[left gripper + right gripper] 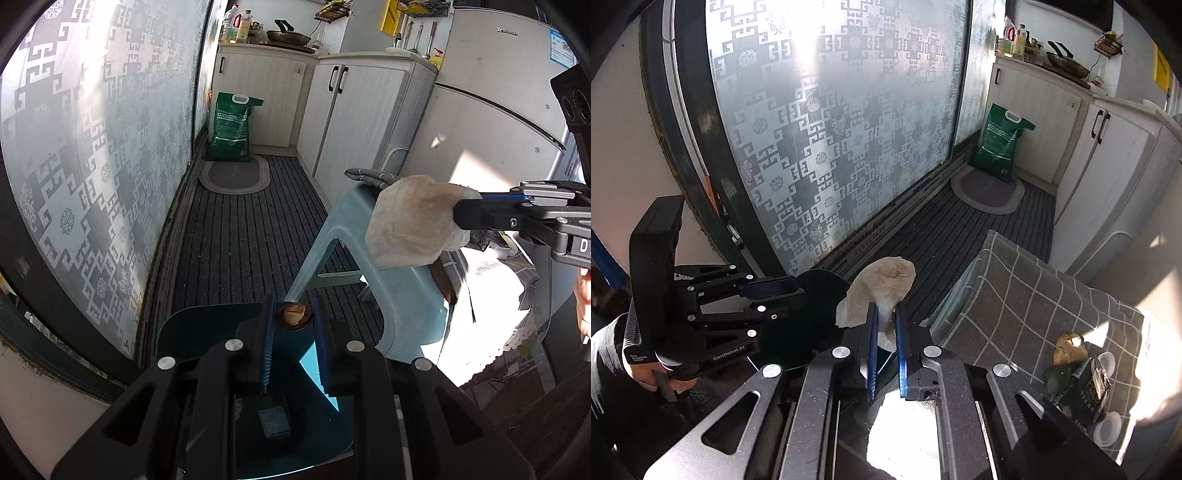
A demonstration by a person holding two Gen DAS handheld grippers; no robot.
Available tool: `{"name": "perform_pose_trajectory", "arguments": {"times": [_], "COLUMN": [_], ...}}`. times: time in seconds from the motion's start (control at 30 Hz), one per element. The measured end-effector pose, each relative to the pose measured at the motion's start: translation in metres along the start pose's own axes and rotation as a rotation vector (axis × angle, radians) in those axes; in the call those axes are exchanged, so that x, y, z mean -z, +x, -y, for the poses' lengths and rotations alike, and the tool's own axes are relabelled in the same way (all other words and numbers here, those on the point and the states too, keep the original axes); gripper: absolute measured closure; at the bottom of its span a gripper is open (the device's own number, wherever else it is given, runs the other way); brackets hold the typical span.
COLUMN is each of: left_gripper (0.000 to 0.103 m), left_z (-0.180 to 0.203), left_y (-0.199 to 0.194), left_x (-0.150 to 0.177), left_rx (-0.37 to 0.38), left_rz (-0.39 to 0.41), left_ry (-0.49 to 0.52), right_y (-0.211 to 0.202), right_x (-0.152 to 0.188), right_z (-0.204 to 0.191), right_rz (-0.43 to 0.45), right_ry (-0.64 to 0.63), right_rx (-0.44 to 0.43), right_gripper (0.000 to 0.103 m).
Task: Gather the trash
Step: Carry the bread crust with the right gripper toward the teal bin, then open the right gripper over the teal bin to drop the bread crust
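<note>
My right gripper (886, 314) is shut on a crumpled beige tissue (882, 284), which hangs in the air. In the left wrist view the same tissue (406, 221) sticks out of the right gripper (458, 218) above a light blue stool (388, 306). My left gripper (294, 317) holds a dark teal see-through plate (207, 332) by a small brown knob-like lump (294, 314) squeezed between its pads. From the right wrist camera, the left gripper (798, 297) and its dark plate (820, 291) are just left of the tissue. More trash lies on a grey checked cloth (1034, 295): a brown lump (1067, 349) and a dark green wrapper (1082, 387).
A patterned frosted sliding door (92, 166) runs along the left. White cabinets (354, 122) and a fridge (498, 92) line the right. A green sack (231, 125) and an oval mat (234, 177) sit at the far end of the dark striped floor (240, 240). White caps (1108, 428) lie on the cloth.
</note>
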State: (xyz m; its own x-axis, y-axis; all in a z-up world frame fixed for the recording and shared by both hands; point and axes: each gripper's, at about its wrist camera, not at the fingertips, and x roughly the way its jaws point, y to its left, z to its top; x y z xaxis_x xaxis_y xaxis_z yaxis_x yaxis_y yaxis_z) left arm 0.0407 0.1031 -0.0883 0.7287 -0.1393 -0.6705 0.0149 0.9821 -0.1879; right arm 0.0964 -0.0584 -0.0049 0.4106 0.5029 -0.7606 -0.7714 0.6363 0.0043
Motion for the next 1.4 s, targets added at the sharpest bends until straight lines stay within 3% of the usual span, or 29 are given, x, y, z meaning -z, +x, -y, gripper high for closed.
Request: {"name": "perform_pose_trajectory", "arguments": {"times": [0.53,0.97,1.13,1.23,1.4], "left_gripper": [0.081,0.081,0.081,0.071,0.070], "left_z": [-0.030,-0.036,-0.039,-0.046,-0.052], "left_y": [0.051,0.089,0.102,0.104,0.084], "left_x": [0.051,0.081,0.093,0.094,0.081], "left_rx": [-0.047,-0.028,-0.063,-0.082,-0.076], "left_rz": [-0.211,-0.358,-0.405,-0.410,-0.329], "left_ry": [-0.017,-0.030,-0.023,-0.036,-0.070], "right_y": [0.065,0.095,0.105,0.113,0.126], "right_x": [0.002,0.009,0.011,0.012,0.020], "right_z": [-0.036,-0.046,-0.049,-0.052,-0.056], "right_rz": [-0.174,-0.250,-0.271,-0.288,-0.322], "right_ry": [-0.045,-0.055,-0.049,-0.048,-0.060], "right_rx": [-0.003,0.011,-0.003,-0.003,0.008], "right_gripper": [0.094,0.094,0.094,0.094,0.094]}}
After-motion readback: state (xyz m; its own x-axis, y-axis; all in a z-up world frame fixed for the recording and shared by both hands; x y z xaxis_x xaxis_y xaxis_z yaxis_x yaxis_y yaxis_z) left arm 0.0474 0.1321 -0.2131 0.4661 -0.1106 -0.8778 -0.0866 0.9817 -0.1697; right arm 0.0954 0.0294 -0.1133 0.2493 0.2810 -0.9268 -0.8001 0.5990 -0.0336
